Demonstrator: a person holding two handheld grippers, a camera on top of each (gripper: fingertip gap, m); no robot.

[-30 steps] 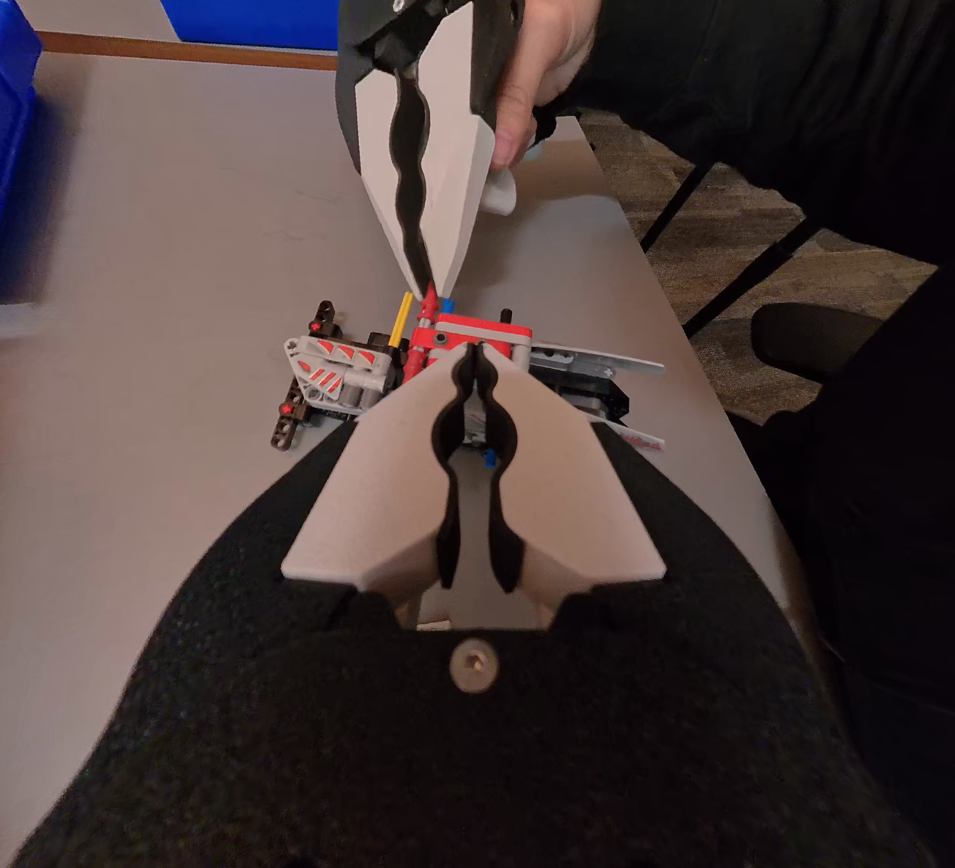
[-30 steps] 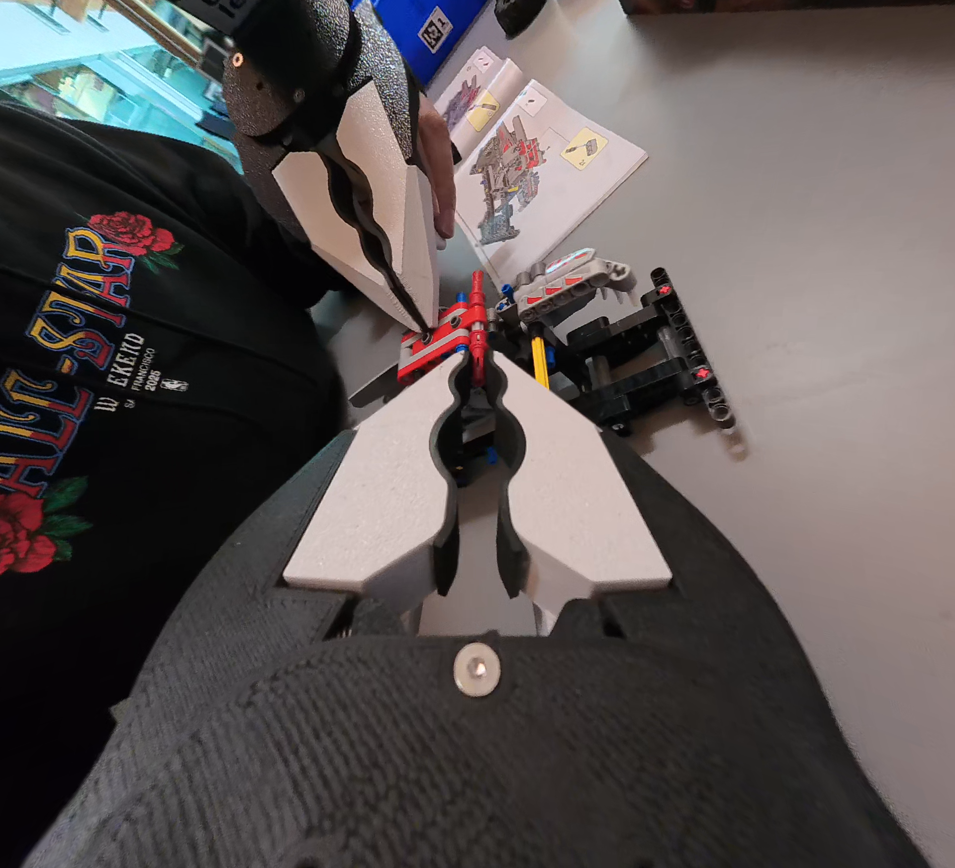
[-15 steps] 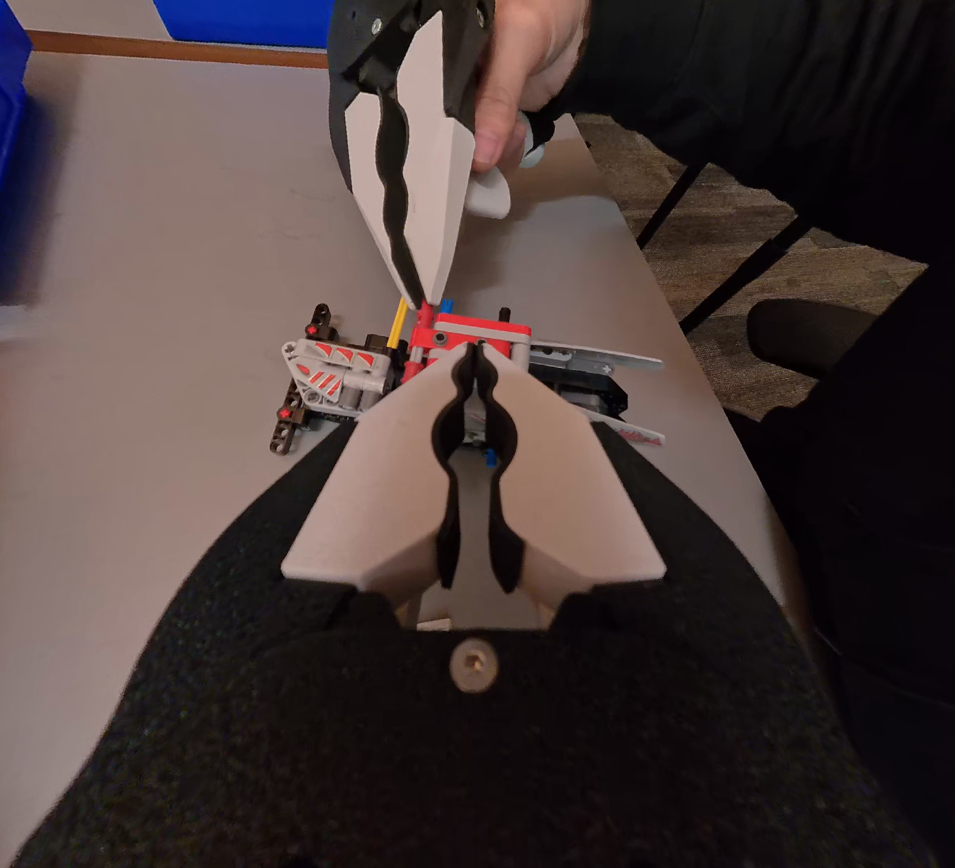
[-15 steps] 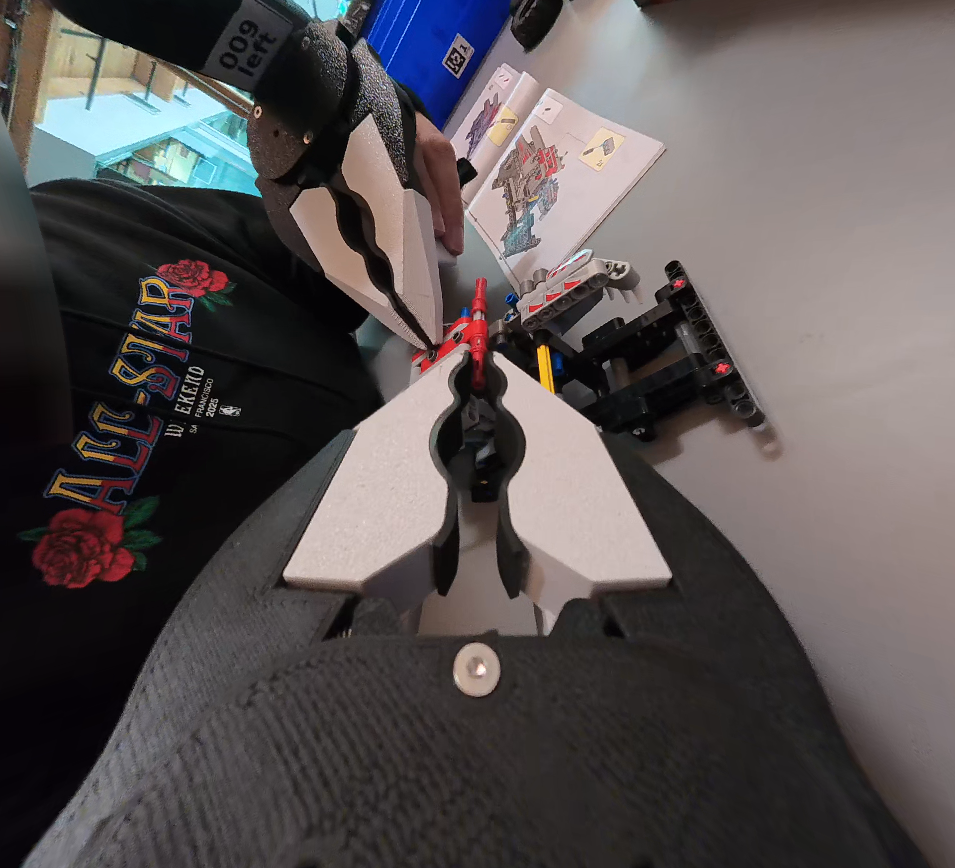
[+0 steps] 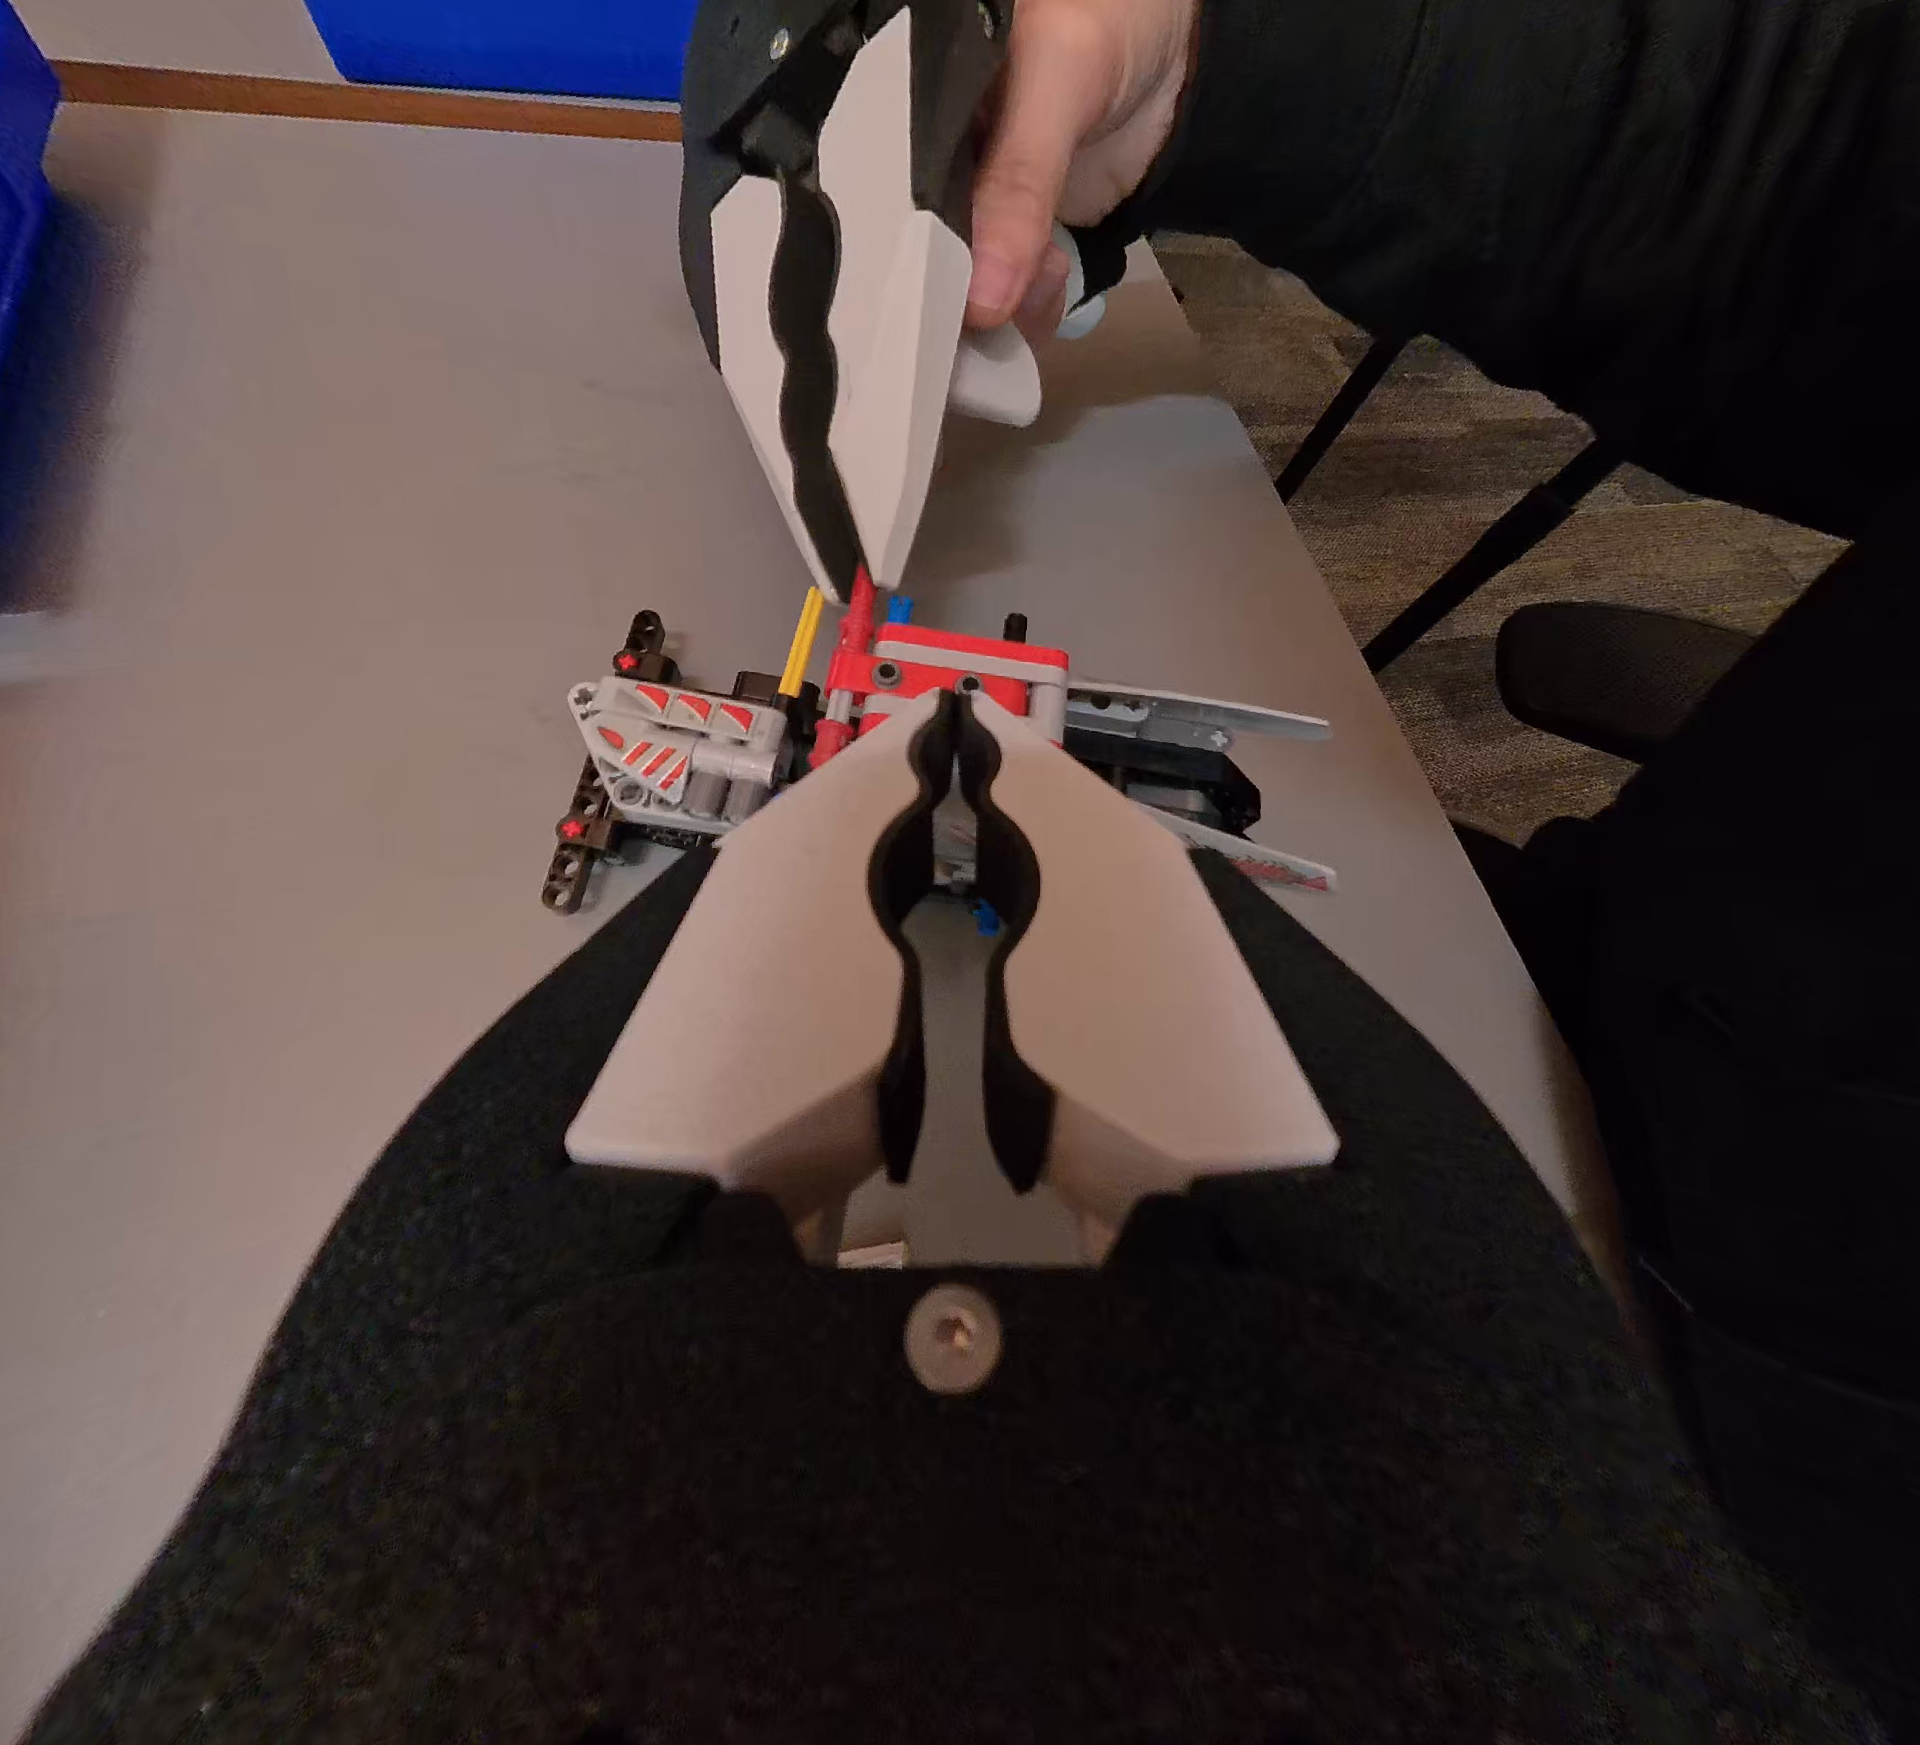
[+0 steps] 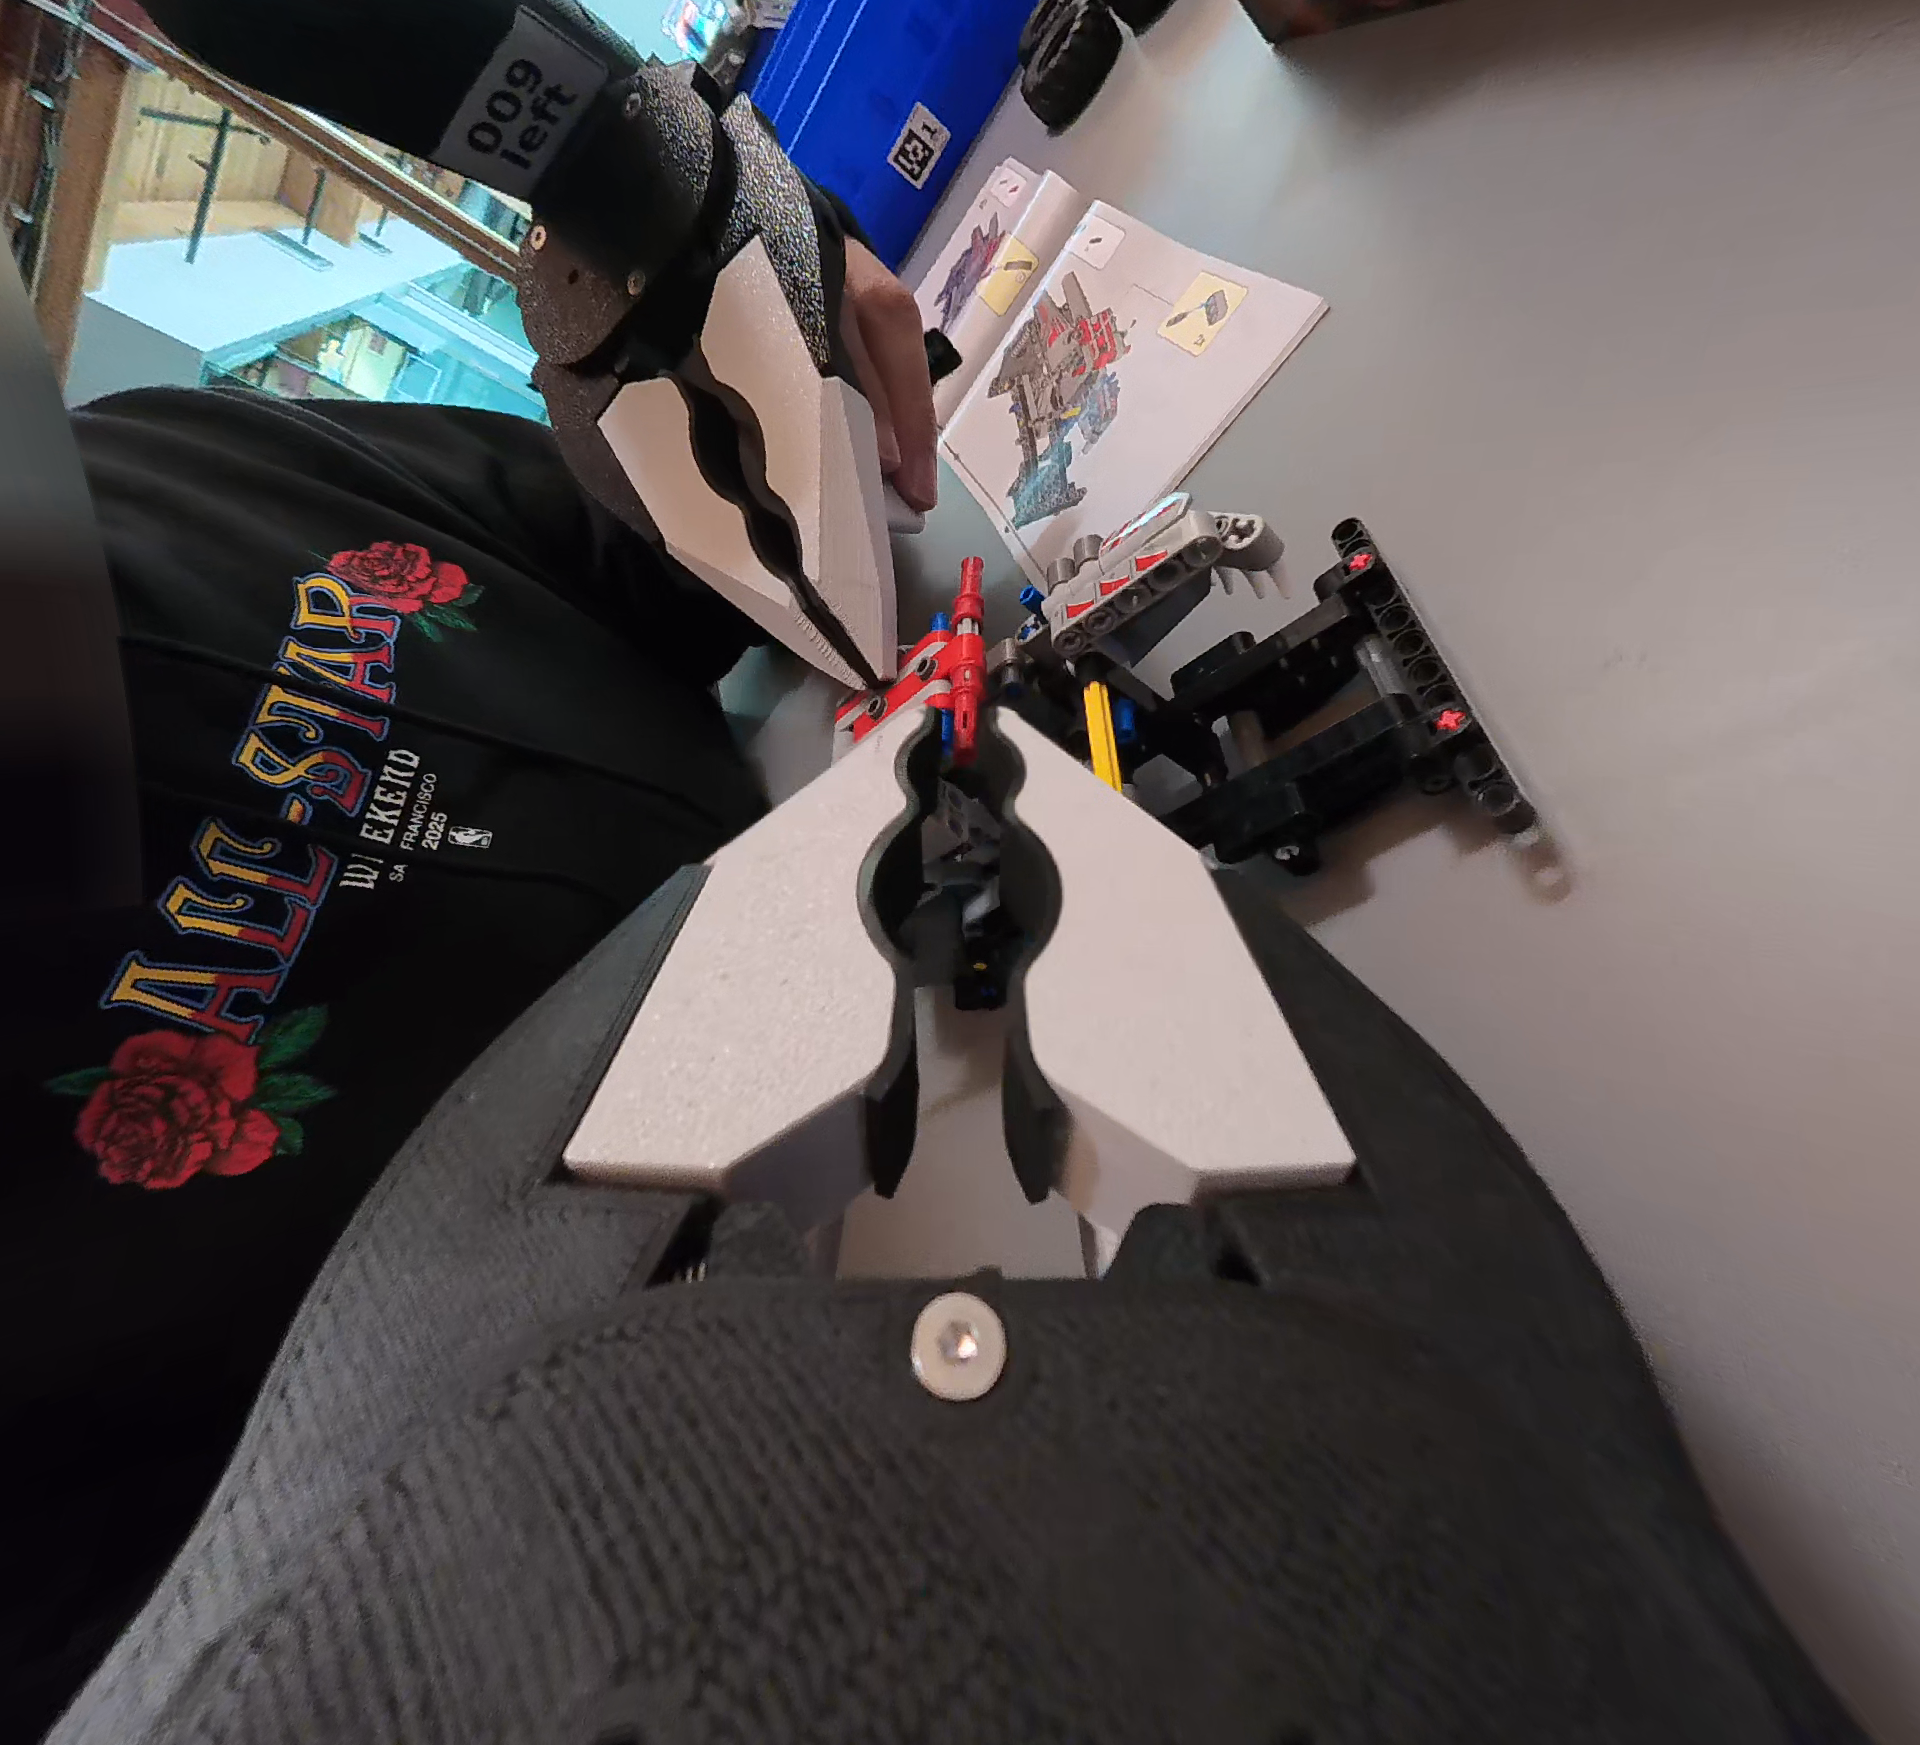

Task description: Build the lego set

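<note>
- In the left wrist view, one partly built lego model (image 5: pixel 904 739) lies on the grey table (image 5: pixel 312 448), its long axis running left to right across the picture, just beyond the near fingertips.
- At the model's left end sit one black holed beam (image 5: pixel 597 781) and a grey panel with red stripes (image 5: pixel 675 729); its right end carries two white blade pieces (image 5: pixel 1205 719) pointing right.
- One yellow rod (image 5: pixel 800 641) and one red axle (image 5: pixel 854 646) stand up from the model's middle, side by side.
- The left gripper (image 5: pixel 954 708) is pinched down on the model's red block (image 5: pixel 966 661), fingertips nearly touching.
- The right gripper (image 5: pixel 854 575) comes down from the far side, its tips closed on the top of the red axle.
- In the right wrist view, one open instruction booklet (image 6: pixel 1122 365) lies beyond the model, with two black tyres (image 6: pixel 1101 22) and one blue bin (image 6: pixel 904 33) farther off.
</note>
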